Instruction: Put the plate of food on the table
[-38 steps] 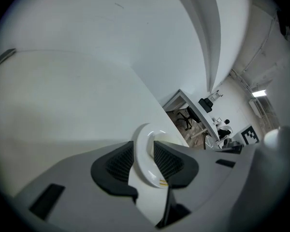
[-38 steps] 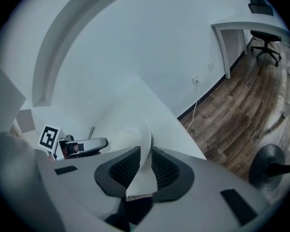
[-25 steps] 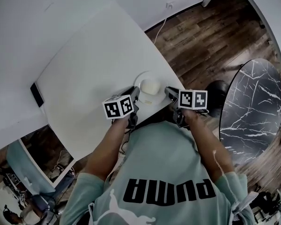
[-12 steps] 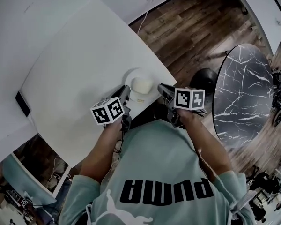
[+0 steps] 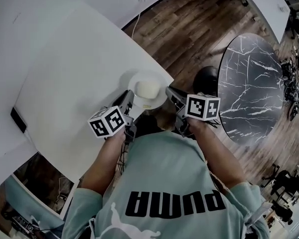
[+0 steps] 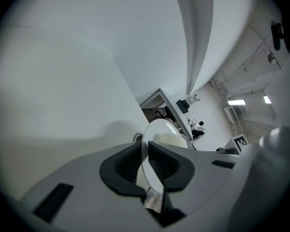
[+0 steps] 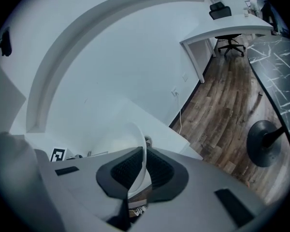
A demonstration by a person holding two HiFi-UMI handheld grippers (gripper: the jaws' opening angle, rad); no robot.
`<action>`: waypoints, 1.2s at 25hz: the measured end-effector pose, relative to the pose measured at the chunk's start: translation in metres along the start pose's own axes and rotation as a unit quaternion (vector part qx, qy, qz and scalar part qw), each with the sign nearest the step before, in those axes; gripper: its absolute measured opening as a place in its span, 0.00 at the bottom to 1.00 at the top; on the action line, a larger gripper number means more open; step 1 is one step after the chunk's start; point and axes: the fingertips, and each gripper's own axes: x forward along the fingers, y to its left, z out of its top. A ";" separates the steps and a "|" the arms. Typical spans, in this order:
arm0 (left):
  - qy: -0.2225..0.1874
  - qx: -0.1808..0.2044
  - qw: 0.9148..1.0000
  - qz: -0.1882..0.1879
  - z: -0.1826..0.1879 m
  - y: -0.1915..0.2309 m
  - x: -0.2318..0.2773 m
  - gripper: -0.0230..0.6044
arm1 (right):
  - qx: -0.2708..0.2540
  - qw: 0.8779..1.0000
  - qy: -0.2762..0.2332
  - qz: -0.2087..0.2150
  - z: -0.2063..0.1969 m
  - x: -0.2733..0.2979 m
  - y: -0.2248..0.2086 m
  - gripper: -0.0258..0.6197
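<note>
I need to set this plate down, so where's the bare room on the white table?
Most of the white table is bare, from the plate out to the black phone on its left edge. Only the near corner, around the plate, is crowded.

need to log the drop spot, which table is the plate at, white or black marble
The white rectangular table: the plate is over its near corner. The round marble table stands apart, rightward.

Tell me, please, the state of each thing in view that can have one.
white round plate: rim gripped on two sides, at the white table's edge.
pale rounded food: sitting on the plate.
left tool: jaws closing on the plate's rim, which is between them.
right tool: shut on the plate's rim.
</note>
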 end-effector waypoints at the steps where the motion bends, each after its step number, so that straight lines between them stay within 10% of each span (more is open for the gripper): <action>1: 0.001 0.005 1.000 -0.005 -0.001 -0.007 0.001 0.11 | 0.002 1.000 -0.008 -0.001 0.001 -0.007 -0.002 0.09; 20: 0.080 0.106 0.988 -0.084 -0.095 -0.200 0.107 0.10 | 0.111 0.980 -0.165 -0.030 0.015 -0.194 -0.158 0.09; 30: 0.146 0.165 0.968 -0.123 -0.189 -0.307 0.179 0.10 | 0.181 0.954 -0.229 -0.063 -0.007 -0.305 -0.268 0.09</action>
